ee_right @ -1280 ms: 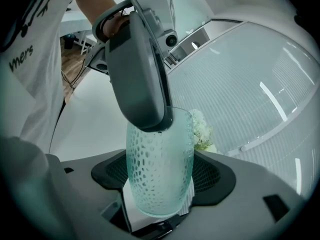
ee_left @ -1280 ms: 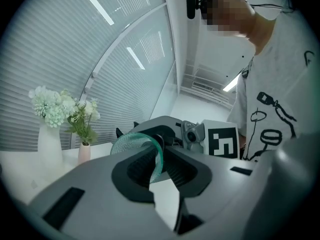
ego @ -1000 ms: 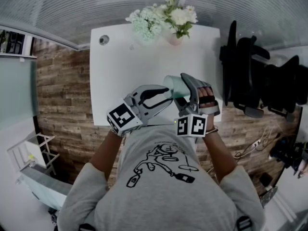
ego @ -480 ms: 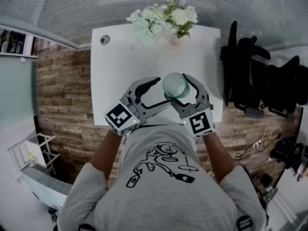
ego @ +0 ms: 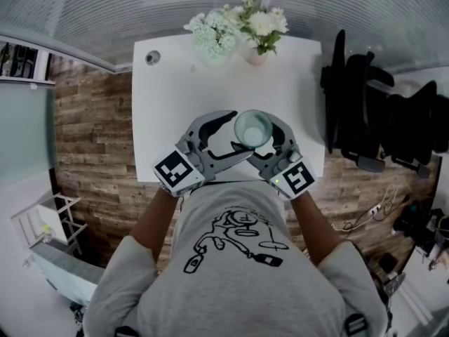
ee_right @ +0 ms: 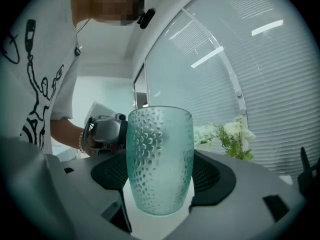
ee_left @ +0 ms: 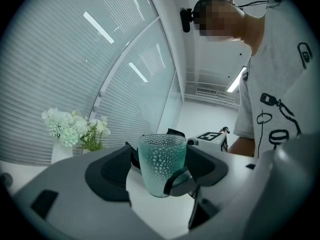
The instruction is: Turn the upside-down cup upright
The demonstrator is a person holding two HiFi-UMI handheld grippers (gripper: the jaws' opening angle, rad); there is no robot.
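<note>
While right gripper (ego: 265,136) clamps the upright cup (ego: 253,127) | left gripper (ego: 235,133) jaws opening wide, cup between them, untouched

The room looks like an office or a small studio workspace. A plain white desk (ego: 175,90) with a round cable port (ego: 152,57) in one corner stands on a wood-plank floor (ego: 91,132), and a black office chair (ego: 365,111) sits just beside it. Slatted blinds (ee_left: 60,59) cover the wall behind the desk, and a long strip light (ee_left: 236,80) runs along the ceiling. A vase of white flowers (ego: 238,27) decorates the desk's far edge, and cables (ego: 365,220) trail on the floor near the chair.
</note>
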